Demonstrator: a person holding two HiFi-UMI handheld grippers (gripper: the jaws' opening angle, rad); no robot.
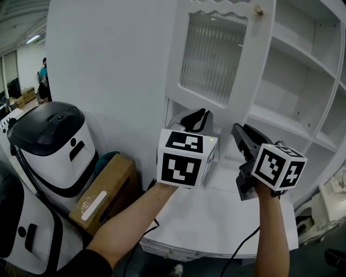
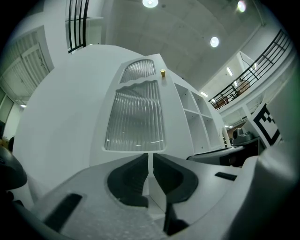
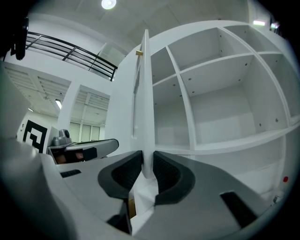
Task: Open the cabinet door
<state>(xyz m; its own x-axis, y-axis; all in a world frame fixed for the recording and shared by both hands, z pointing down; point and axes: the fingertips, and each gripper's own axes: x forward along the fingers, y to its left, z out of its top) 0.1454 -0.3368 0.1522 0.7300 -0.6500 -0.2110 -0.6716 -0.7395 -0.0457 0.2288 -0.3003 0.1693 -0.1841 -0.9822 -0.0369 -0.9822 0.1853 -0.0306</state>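
The white cabinet door [image 1: 213, 54] with a ribbed glass pane and a small wooden knob [image 1: 258, 9] stands swung out from the cabinet. My right gripper [image 1: 238, 132] sits at the door's lower free corner. In the right gripper view the door [image 3: 146, 93] runs edge-on down between the jaws of the right gripper [image 3: 147, 161], whose pads press on it. My left gripper [image 1: 195, 120] is just under the door's bottom rail. In the left gripper view the left gripper [image 2: 150, 161] keeps a narrow slit, with the door [image 2: 136, 122] face-on above it and nothing gripped.
Bare white shelves [image 1: 303, 81] fill the cabinet to the right of the door. A white ledge [image 1: 216, 222] lies below both hands. Black-and-white machines [image 1: 54, 146] and a cardboard box [image 1: 105, 200] stand at the left. A person [image 1: 43, 78] is far off.
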